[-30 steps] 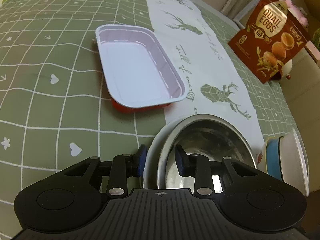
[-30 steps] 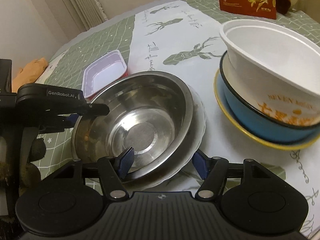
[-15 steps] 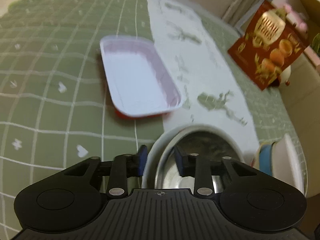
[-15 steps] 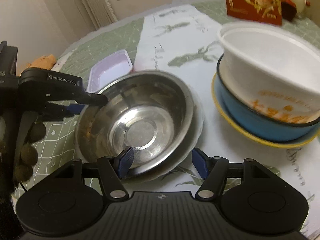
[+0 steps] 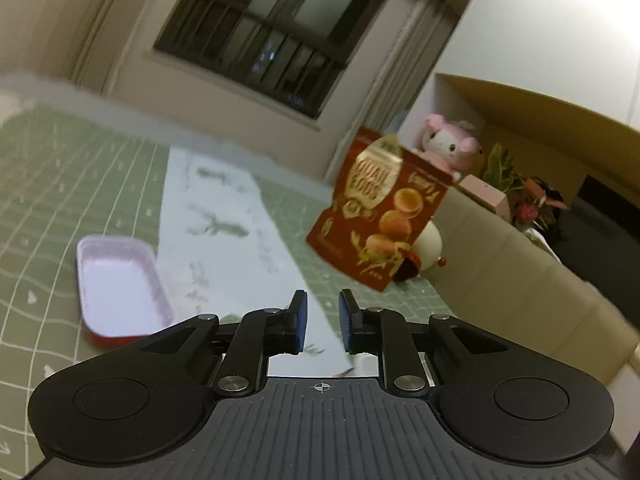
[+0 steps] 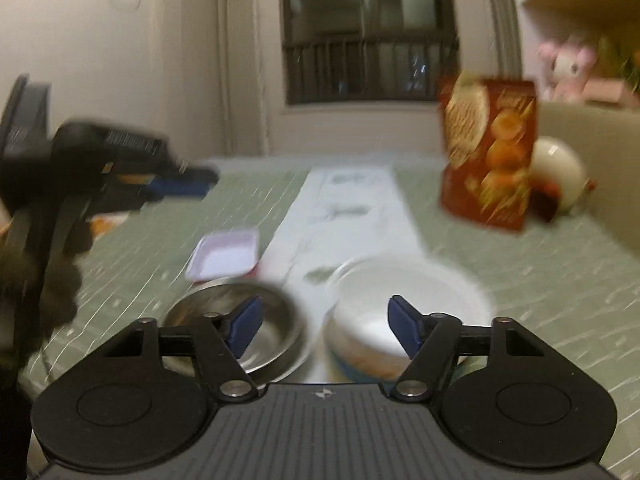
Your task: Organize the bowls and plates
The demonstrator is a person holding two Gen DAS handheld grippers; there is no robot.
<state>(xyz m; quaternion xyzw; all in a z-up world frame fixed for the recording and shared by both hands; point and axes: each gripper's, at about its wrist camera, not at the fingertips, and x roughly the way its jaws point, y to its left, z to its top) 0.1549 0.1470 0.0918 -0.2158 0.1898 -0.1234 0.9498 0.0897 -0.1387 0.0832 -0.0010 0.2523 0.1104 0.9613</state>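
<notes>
In the right wrist view a steel bowl [image 6: 276,332] sits on the table at lower left, beside a white bowl [image 6: 372,292] stacked in a blue bowl [image 6: 344,364]. My right gripper [image 6: 324,312] hovers above them, its jaws opening with nothing between them. My left gripper [image 5: 322,304] is lifted over the table runner [image 5: 224,220]; its jaws are closing to a narrow gap that holds nothing. It also shows as a blurred left gripper [image 6: 188,184] at the left of the right wrist view. No bowl appears in the left wrist view.
A shallow pale tray with a red underside [image 5: 116,284] [image 6: 226,256] lies left of the runner. A red quail-eggs bag [image 5: 384,216] [image 6: 488,152] stands at the back right, with a white round ornament [image 5: 430,244] behind it. A beige ledge with a plush toy [image 5: 448,144] borders the table's right.
Both grippers rose and tilted up. The left jaws came off the steel bowl's rim and narrowed; the bowls left that view. The right jaws widened a little.
</notes>
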